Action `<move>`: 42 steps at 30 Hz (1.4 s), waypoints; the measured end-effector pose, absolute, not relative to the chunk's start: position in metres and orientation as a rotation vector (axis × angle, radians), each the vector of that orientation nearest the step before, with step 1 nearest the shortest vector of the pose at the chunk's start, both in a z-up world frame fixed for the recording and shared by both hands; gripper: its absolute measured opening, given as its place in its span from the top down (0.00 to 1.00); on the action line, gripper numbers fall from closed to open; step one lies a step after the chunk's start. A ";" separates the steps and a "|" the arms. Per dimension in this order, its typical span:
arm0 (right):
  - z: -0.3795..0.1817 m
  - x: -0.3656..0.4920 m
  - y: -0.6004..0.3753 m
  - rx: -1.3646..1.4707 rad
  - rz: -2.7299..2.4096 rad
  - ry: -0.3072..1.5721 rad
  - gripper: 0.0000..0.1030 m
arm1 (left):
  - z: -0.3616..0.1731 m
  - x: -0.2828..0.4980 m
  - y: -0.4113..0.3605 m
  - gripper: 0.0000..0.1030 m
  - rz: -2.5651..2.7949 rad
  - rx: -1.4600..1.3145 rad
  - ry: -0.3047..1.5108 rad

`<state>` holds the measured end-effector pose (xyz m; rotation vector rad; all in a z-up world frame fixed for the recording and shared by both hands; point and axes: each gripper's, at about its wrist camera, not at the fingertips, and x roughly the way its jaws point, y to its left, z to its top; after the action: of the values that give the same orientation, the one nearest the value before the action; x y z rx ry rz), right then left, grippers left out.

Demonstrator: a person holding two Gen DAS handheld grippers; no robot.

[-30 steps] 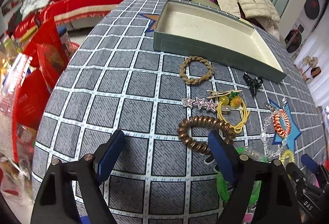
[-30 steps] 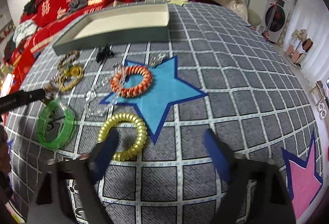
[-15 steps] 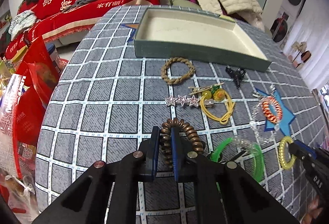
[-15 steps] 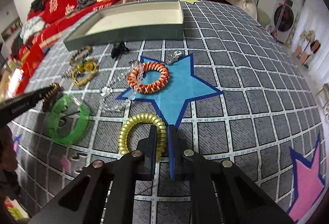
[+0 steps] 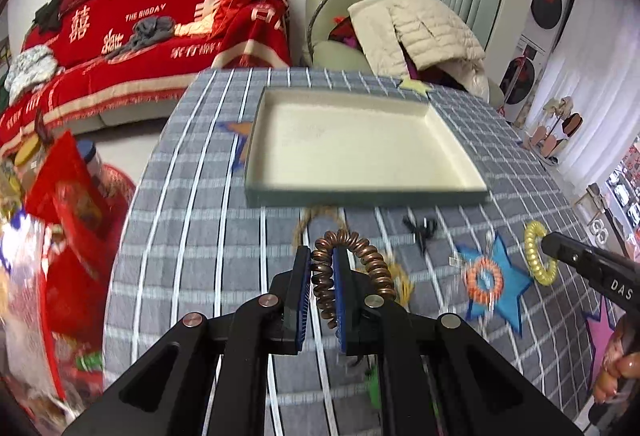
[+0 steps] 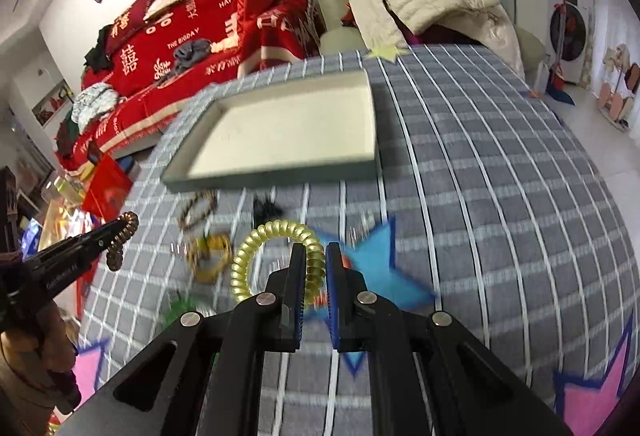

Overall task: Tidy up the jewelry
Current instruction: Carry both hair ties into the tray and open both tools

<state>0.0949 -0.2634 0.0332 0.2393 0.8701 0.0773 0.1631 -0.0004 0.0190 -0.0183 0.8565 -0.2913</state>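
My left gripper is shut on a brown coil hair tie and holds it above the checked tablecloth. My right gripper is shut on a yellow coil hair tie, also lifted. Each gripper shows in the other view: the right one with the yellow tie, the left one with the brown tie. The open grey tray with a cream inside stands ahead of both; it also shows in the right wrist view.
On the cloth lie a braided rope ring, a black claw clip, an orange coil tie on a blue star, a yellow cord piece and a green bangle. Red bags stand left of the table.
Both grippers, shut on their hair ties, have lifted them off the cloth and moved towards the tray. The view is motion-blurred.
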 end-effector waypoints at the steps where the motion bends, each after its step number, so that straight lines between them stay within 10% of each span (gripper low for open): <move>1: 0.038 0.106 -0.264 0.238 0.084 0.864 0.90 | 0.024 0.174 -0.004 0.69 -0.288 -0.006 0.844; 33: -0.038 0.311 -0.252 0.176 0.042 1.004 0.89 | -0.051 0.341 -0.071 0.68 -0.182 0.207 0.933; 38: -0.033 0.309 -0.252 0.190 0.058 0.999 0.49 | -0.049 0.341 -0.071 0.68 -0.170 0.213 0.948; 42: -0.017 0.295 -0.253 0.218 0.075 0.940 0.48 | -0.048 0.337 -0.071 0.68 -0.179 0.218 0.950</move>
<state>0.2951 -0.2530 -0.0166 0.2184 0.9400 0.0753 0.3373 -0.0706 -0.0480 0.2183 0.9495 -0.1789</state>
